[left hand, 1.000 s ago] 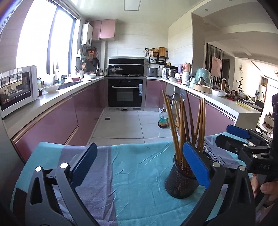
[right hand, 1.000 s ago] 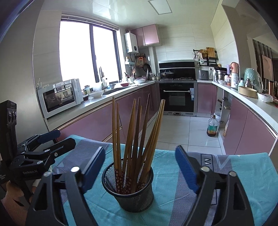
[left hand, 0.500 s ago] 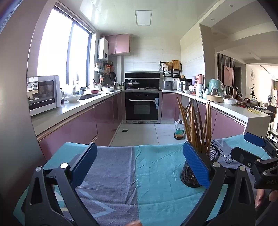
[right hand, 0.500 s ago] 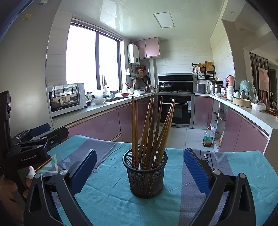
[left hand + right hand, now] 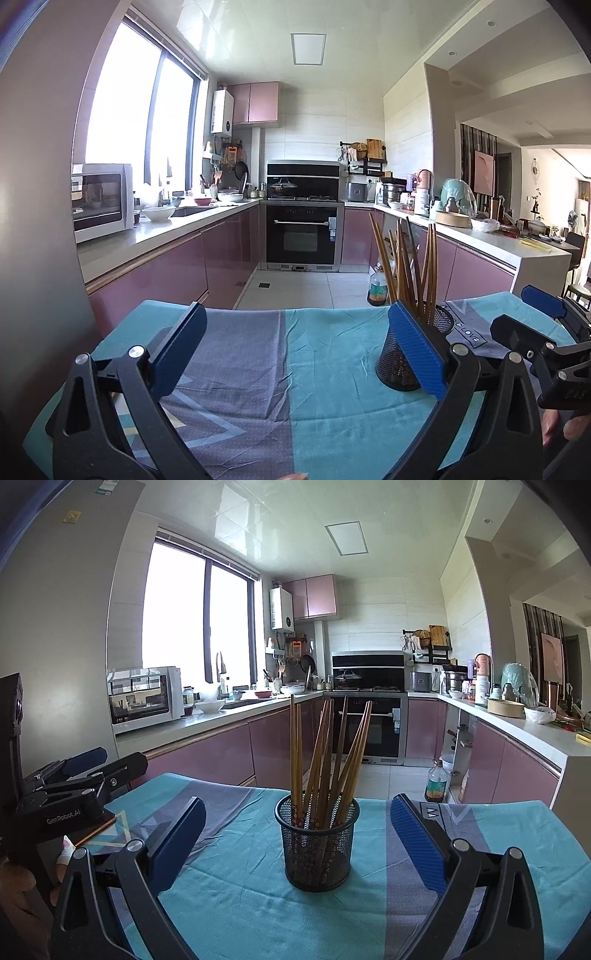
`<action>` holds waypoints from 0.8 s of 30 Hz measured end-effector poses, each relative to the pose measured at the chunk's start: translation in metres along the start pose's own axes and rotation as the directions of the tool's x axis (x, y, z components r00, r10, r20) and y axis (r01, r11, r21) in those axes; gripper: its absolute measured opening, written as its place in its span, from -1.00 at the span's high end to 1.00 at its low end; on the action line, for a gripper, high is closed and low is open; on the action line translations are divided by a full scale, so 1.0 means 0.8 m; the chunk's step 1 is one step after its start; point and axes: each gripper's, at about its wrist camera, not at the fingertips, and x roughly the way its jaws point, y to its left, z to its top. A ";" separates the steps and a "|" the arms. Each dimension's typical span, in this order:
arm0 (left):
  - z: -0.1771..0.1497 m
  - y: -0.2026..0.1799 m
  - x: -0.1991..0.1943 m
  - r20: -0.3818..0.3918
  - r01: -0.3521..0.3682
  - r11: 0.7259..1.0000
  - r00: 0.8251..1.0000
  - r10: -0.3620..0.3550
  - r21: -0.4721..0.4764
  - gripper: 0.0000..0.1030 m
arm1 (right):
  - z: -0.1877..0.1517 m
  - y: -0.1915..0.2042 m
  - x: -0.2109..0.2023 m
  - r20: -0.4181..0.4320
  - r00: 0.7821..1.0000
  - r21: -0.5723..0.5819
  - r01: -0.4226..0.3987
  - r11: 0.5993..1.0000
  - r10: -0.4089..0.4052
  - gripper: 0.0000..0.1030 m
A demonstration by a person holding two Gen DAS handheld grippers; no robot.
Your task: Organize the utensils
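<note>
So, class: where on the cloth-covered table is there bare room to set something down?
Free: the wide stretch of cloth left of the mesh holder, between the left hand-held gripper's open jaws. Also the cloth right of the holder, toward the table's far right edge. Crowded: around the holder of chopsticks, between the right hand-held gripper's jaws.

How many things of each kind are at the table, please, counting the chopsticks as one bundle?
Black two-finger grippers with blue pads: 2, left gripper and right gripper
Black wire-mesh cup: 1
Bundle of brown wooden chopsticks: 1
Teal and grey tablecloth: 1
Total: 5
</note>
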 end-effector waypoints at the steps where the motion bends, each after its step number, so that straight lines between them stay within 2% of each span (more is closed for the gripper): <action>1: 0.000 0.001 -0.002 0.001 0.000 1.000 1.000 0.000 -0.002 -0.89 | 0.000 0.001 -0.001 0.003 1.000 0.000 -0.002 1.000 0.002 -0.88; 24: 0.004 0.011 -0.028 0.053 -0.037 0.999 0.998 0.038 -0.018 -0.89 | 0.000 0.013 -0.006 0.030 1.000 -0.009 -0.004 1.000 0.005 -0.88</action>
